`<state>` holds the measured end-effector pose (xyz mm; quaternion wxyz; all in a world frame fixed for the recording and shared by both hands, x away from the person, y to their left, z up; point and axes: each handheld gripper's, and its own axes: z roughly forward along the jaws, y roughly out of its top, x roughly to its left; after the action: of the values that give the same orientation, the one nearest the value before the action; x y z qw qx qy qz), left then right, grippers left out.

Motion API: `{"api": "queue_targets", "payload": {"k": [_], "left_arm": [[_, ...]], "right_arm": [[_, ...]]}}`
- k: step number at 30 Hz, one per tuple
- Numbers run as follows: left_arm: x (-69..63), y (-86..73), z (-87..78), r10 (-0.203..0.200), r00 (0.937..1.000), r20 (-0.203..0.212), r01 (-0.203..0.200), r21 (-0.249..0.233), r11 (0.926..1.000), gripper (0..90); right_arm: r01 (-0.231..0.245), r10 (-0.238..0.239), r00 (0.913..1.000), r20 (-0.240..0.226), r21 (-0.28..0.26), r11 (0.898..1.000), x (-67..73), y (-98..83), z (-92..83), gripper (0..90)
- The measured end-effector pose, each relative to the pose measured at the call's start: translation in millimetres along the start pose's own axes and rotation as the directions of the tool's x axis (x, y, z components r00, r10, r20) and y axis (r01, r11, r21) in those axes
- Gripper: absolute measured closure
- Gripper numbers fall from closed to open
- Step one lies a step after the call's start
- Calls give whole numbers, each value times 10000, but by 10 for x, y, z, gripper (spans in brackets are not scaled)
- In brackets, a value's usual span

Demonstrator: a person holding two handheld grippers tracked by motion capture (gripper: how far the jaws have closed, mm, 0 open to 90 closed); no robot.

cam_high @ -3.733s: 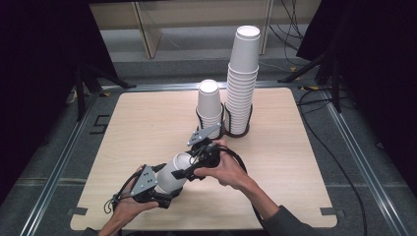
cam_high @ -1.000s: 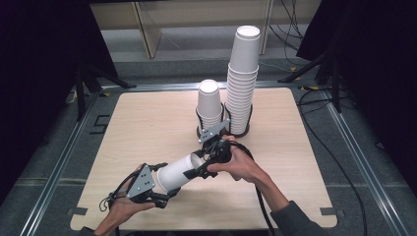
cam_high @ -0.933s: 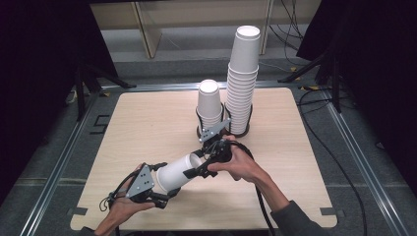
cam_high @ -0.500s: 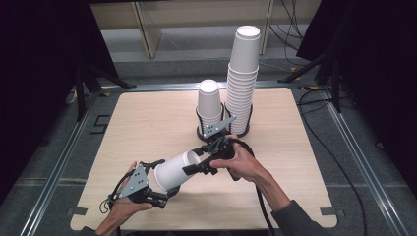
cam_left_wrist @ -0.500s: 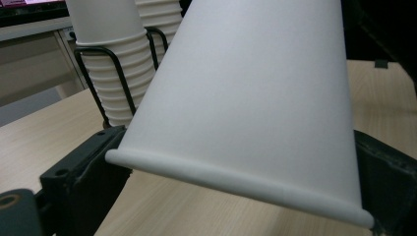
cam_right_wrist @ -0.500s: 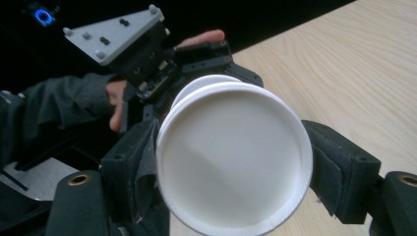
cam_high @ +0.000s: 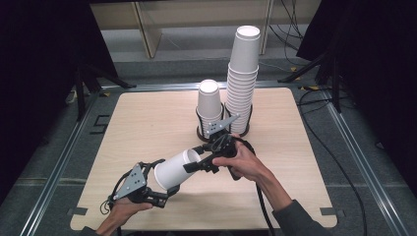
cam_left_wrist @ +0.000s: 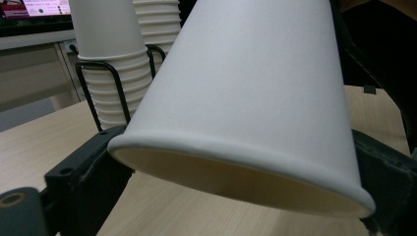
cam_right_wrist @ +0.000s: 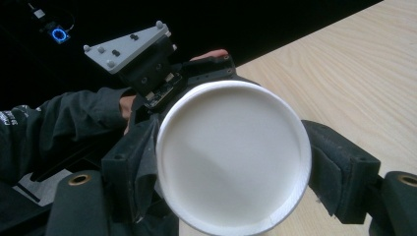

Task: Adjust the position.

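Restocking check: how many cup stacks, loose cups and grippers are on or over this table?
Standing cup stacks: 2, the tall stack and the short stack
Loose cup: 1
Grippers: 2, the left gripper and the right gripper
Total: 5

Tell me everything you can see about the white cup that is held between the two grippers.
The cup is plain white, apparently paper, with a rolled rim and a tapered wall. It lies tilted above the table, not touching it. The left gripper has its jaws at the open, rimmed end; the right gripper clamps the closed base. It looks empty and undented.
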<state>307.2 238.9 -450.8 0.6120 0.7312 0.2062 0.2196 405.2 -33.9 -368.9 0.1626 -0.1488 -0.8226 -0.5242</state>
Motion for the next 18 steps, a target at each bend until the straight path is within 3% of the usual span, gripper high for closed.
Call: {"api": "queue_targets", "payload": {"k": [7, 8, 10, 14, 16, 18], "left_arm": [[14, 24, -17, 150, 9998, 157, -153, 196, 9997, 118], [13, 17, -4, 129, 9997, 227, -129, -9, 9999, 123], [19, 31, -27, 218, 9996, 153, -222, 282, 9994, 135], [26, 37, -34, 331, 9994, 136, -337, 416, 9986, 143], [23, 29, -15, 307, 9993, 212, -313, 269, 9992, 147], [28, 45, -33, 460, 9989, 97, -466, 707, 9964, 150]], "right_arm": [[-35, 35, 10000, -21, -106, 9999, -24, -7, -31, 266], [-132, 132, 9999, -73, -106, 9999, -25, -9, -32, 264], [-173, 172, 9998, -67, -127, 9998, -31, -10, -42, 263], [-107, 107, 9999, 21, -95, 9999, -28, -9, -38, 257], [-24, 24, 9999, 130, 26, 10000, -16, -6, -32, 254], [25, -30, 9994, 345, 137, 9999, -11, -6, -26, 241]]}}
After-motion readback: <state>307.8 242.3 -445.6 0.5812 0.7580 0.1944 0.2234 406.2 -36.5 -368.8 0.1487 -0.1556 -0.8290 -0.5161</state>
